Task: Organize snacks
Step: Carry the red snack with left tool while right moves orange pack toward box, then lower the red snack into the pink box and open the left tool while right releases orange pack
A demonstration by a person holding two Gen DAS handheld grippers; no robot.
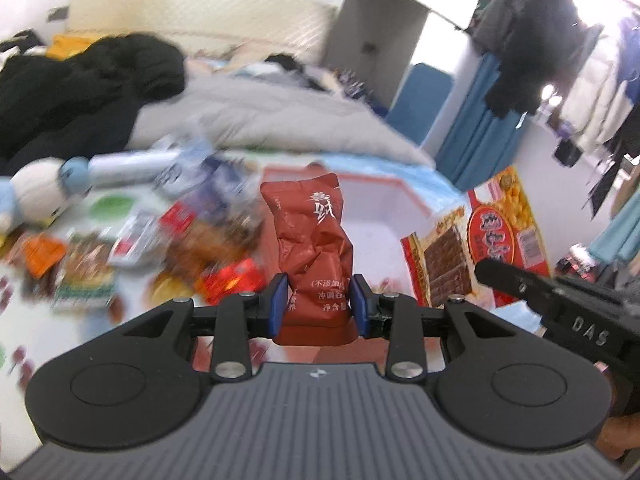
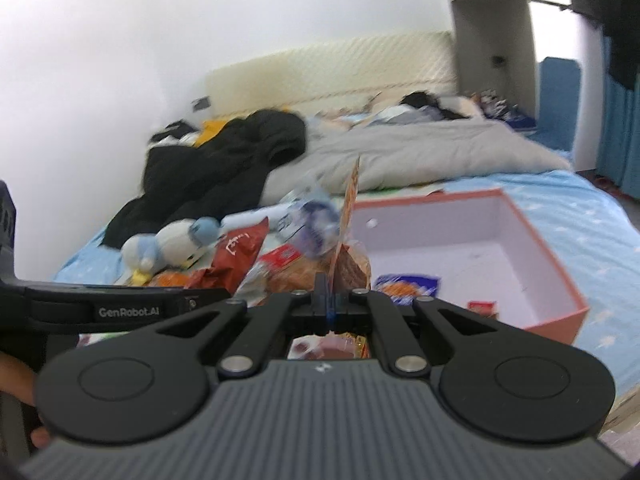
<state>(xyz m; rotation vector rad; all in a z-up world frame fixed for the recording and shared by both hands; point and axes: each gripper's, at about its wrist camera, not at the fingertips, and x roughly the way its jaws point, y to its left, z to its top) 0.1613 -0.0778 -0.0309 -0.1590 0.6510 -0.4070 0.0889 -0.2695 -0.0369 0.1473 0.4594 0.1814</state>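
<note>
A crumpled red-brown snack pouch (image 1: 316,240) stands upright between the blue pads of my left gripper (image 1: 320,300), which is shut on its lower part. My right gripper (image 2: 330,296) is shut on a flat red and orange snack packet (image 2: 349,208), seen edge-on there and face-on at the right of the left wrist view (image 1: 500,236). Both are held above the bed, near a pink box with a white inside (image 2: 560,292) (image 1: 400,192). A blue packet (image 2: 408,286) and a small red one (image 2: 482,308) lie in the box. A loose pile of snacks (image 1: 140,248) lies left of it.
A blue and white plush toy (image 2: 172,244) lies by the pile. Behind are a black coat (image 2: 224,160) and a grey duvet (image 2: 420,152). The blue bedsheet (image 2: 580,208) shows right of the box. Clothes hang on a rack (image 1: 532,48) past the bed.
</note>
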